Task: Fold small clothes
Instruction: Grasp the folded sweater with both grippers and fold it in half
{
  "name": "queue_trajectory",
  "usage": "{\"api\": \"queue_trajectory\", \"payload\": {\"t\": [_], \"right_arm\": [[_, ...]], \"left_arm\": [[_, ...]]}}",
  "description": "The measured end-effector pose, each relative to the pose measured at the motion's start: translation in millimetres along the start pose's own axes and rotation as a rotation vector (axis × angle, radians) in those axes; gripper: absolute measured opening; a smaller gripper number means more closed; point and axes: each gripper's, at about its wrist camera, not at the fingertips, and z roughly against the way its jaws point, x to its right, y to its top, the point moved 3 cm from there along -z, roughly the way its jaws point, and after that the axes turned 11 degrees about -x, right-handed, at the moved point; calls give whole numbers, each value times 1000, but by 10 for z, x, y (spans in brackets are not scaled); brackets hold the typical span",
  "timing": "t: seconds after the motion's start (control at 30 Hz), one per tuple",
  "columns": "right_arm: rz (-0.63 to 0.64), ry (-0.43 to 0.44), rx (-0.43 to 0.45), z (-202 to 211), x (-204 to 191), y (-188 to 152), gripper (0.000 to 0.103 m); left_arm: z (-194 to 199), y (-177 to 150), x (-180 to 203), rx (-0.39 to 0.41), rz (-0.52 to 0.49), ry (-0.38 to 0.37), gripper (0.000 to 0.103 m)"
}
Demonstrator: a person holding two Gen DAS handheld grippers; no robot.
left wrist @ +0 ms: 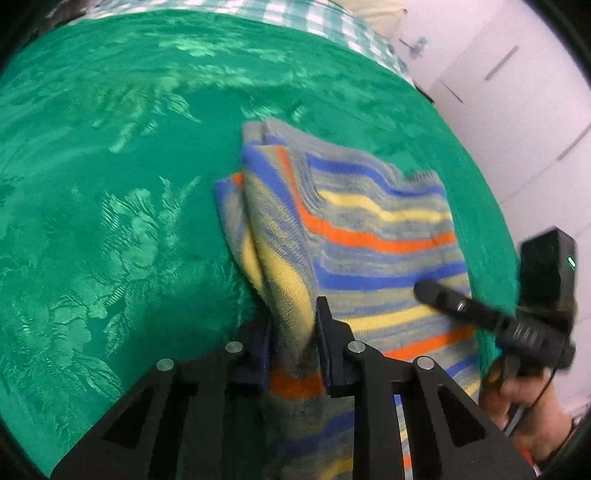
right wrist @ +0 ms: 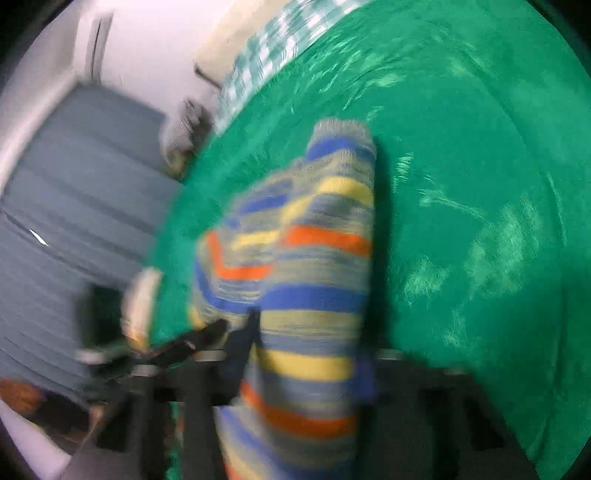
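Observation:
A small knit garment (left wrist: pixel 369 236) striped in blue, yellow, orange and grey lies partly folded on a green floral cloth (left wrist: pixel 110 184). My left gripper (left wrist: pixel 291 314) is shut on a bunched edge of the garment at its near side. My right gripper (left wrist: pixel 424 288) reaches onto the garment from the right in the left wrist view. The right wrist view is blurred by motion. There the garment (right wrist: pixel 314 258) runs down between my right gripper's fingers (right wrist: pixel 310 354), which seem shut on it.
The green cloth (right wrist: pixel 461 184) covers a bed. A green-and-white checked sheet (left wrist: pixel 332 22) lies at the far end. White cabinet doors (left wrist: pixel 517 92) stand at the right. Grey flooring (right wrist: pixel 74 184) shows to the left in the right wrist view.

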Motion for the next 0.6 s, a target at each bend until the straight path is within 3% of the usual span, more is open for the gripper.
{"api": "queue_trajectory", "payload": {"t": [0.1, 0.33, 0.4, 0.43, 0.47, 0.5, 0.53, 0.6], "right_arm": [[118, -146, 68, 75, -291, -17, 24], [251, -113, 242, 646, -877, 34, 24], [229, -72, 271, 751, -897, 153, 26], [208, -74, 266, 755, -860, 174, 39], [177, -98, 249, 717, -778, 229, 75], [136, -168, 217, 642, -665, 280, 91], [94, -269, 187, 608, -506, 285, 97], [57, -382, 147, 650, -319, 165, 97]], "left_arm": [[184, -43, 107, 56, -33, 32, 17], [861, 87, 335, 200, -89, 20, 19], [810, 197, 314, 206, -77, 65, 47], [688, 257, 248, 169, -52, 132, 83], [571, 259, 138, 130, -9, 228, 84], [518, 206, 42, 118, 26, 292, 80], [520, 99, -36, 116, 49, 308, 78], [643, -222, -85, 143, 44, 289, 78]]}}
